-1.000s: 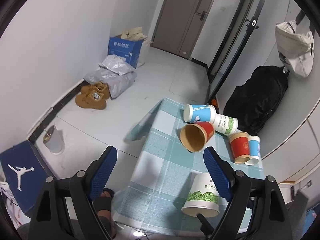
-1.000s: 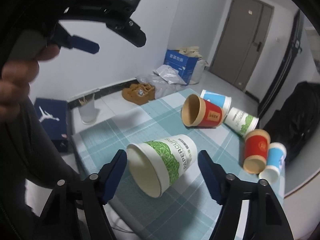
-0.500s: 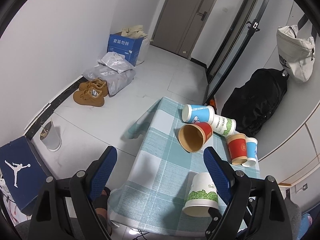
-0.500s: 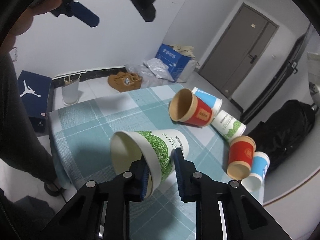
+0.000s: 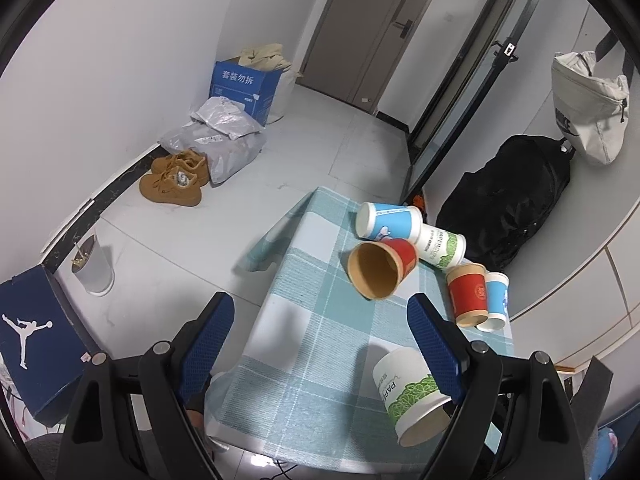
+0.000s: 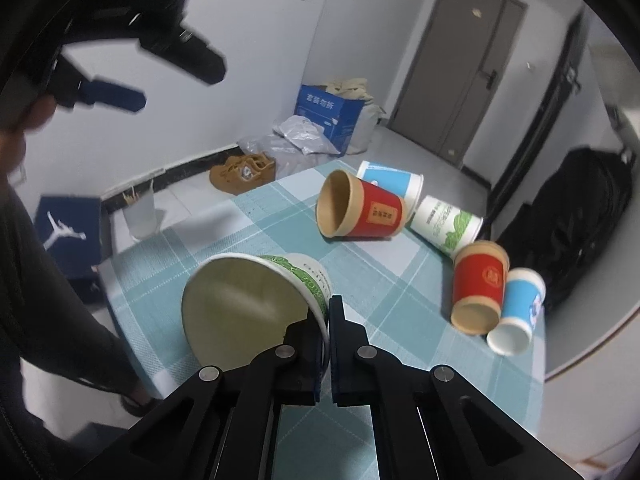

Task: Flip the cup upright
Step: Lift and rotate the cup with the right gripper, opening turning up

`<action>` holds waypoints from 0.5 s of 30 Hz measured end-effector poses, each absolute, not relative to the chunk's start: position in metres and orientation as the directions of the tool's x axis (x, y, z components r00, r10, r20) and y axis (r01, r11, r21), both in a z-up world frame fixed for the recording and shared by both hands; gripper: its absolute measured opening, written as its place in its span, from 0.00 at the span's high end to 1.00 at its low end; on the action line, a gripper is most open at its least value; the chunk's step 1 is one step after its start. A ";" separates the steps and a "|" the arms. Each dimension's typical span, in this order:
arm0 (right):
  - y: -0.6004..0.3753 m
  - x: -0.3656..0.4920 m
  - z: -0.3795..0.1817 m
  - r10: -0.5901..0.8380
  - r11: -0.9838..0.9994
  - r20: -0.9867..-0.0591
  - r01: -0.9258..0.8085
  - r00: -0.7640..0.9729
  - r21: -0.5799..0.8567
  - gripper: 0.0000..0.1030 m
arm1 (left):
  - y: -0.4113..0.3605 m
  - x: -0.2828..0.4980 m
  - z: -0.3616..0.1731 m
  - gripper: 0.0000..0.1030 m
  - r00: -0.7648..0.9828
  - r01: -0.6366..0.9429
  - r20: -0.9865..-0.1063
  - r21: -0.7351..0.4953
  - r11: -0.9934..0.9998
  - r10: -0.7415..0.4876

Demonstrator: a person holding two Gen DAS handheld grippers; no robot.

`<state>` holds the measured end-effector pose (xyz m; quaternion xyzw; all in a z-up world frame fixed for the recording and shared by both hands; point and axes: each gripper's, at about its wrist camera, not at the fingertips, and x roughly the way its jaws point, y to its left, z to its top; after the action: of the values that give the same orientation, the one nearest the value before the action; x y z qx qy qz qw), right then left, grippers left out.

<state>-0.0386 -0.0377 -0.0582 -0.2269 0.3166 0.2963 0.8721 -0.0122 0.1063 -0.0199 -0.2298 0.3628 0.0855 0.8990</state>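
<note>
The white paper cup with green leaf print [image 6: 256, 304] is pinched by its rim in the right gripper [image 6: 329, 332]; the thin wall could be crushed or slip. The left gripper [image 5: 320, 344] is held with jaws released.

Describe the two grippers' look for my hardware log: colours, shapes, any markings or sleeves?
Both are matte black linkage frames with silver round pivot pins. The left gripper carries long blue pads with a fine dimpled texture. The right gripper has narrower fingertips with blue pad edges. No cables or printed markings are legible. The person's dark sleeve shows.
</note>
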 end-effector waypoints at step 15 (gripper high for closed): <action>-0.127 -0.017 -0.008 0.481 0.787 -0.771 -0.594 0.418 0.169 0.98 | 0.057 -0.002 -0.002 0.17 0.751 -0.248 -0.660 -0.290 0.924 -0.006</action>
<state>-0.0169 -0.1265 -0.0081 -0.0652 0.4342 0.3201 0.8395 -0.0015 0.0573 -0.0018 -0.1830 0.3464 0.0659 0.9177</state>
